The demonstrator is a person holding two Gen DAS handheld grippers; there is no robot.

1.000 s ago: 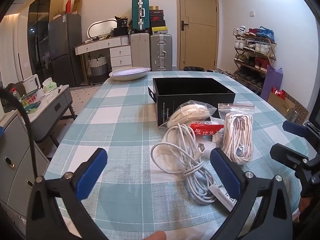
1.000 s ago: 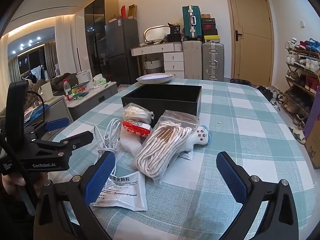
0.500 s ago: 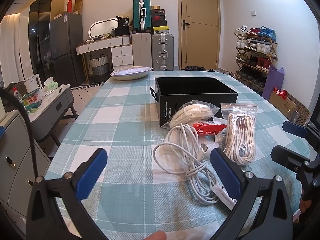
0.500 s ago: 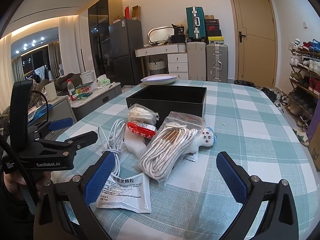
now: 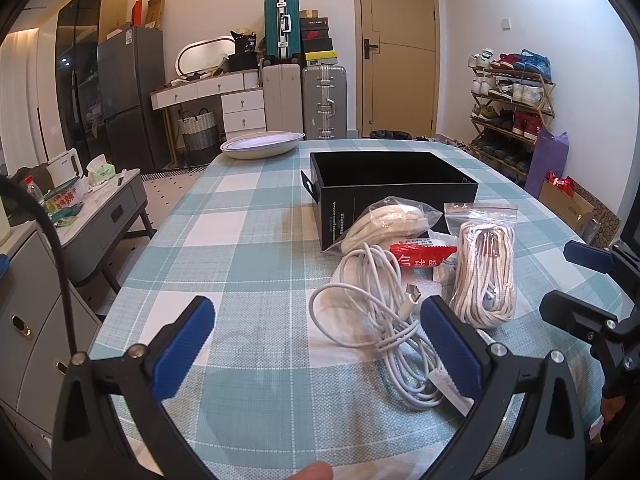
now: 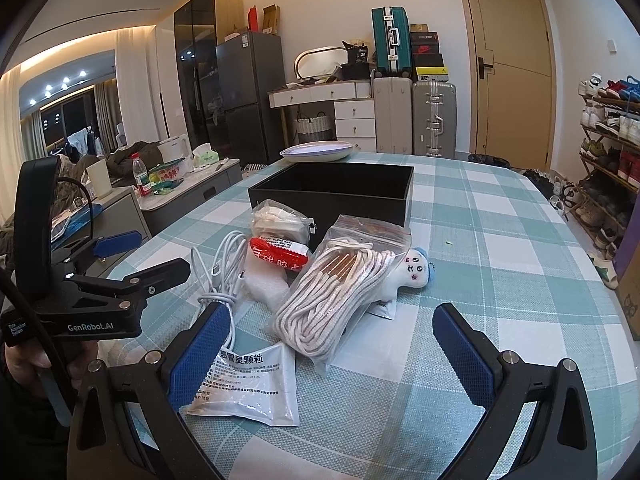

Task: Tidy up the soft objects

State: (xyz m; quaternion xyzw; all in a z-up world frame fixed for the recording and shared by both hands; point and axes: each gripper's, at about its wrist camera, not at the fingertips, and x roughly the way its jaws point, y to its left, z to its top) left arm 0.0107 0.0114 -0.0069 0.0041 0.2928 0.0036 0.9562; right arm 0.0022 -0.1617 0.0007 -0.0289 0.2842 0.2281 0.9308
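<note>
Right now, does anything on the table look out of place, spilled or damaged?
Nothing spilled or visibly damaged. The soft items lie in a loose pile in front of the black box: the white cable sprawls half uncoiled, and the small doll is partly pinned under the bagged rope.

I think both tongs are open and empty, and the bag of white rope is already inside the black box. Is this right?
One part is wrong. The bag of white rope is not inside the black box; it lies on the checked tablecloth in front of the box, as the right wrist view shows. The left tongs and right tongs are indeed open and empty.
</note>
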